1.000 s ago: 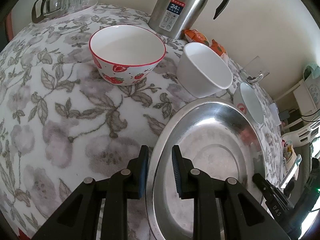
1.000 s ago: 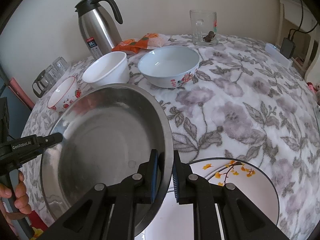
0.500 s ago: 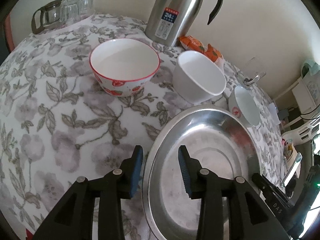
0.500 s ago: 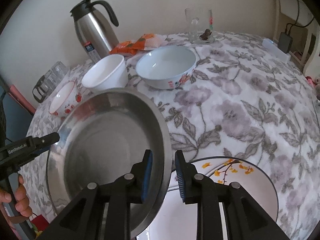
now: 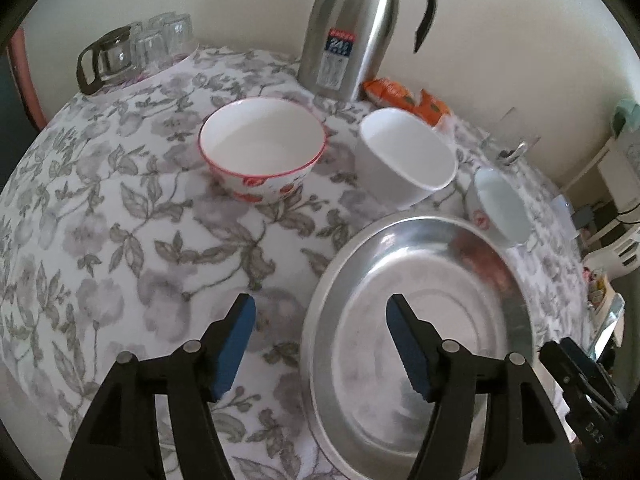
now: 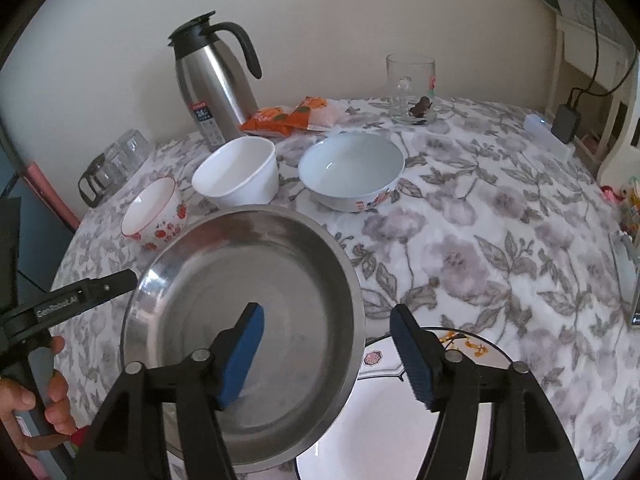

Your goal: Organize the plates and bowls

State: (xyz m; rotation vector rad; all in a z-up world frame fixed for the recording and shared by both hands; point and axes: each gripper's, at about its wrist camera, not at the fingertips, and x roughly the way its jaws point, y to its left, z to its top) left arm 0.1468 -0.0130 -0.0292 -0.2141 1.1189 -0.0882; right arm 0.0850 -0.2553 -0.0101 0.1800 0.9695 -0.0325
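A steel plate lies on the flowered tablecloth, its right edge over a white plate with yellow flowers. My left gripper is open astride the steel plate's left rim. My right gripper is open astride its right rim. Behind stand a strawberry bowl, a plain white bowl and a pale blue bowl.
A steel thermos jug, an orange snack packet, a glass mug and a glass pot with cups stand at the table's far side. A cabinet with cables stands at the right.
Both grippers were shut on the steel plate's rims; they have opened wide and let it go. The plate now rests on the table and the white plate.
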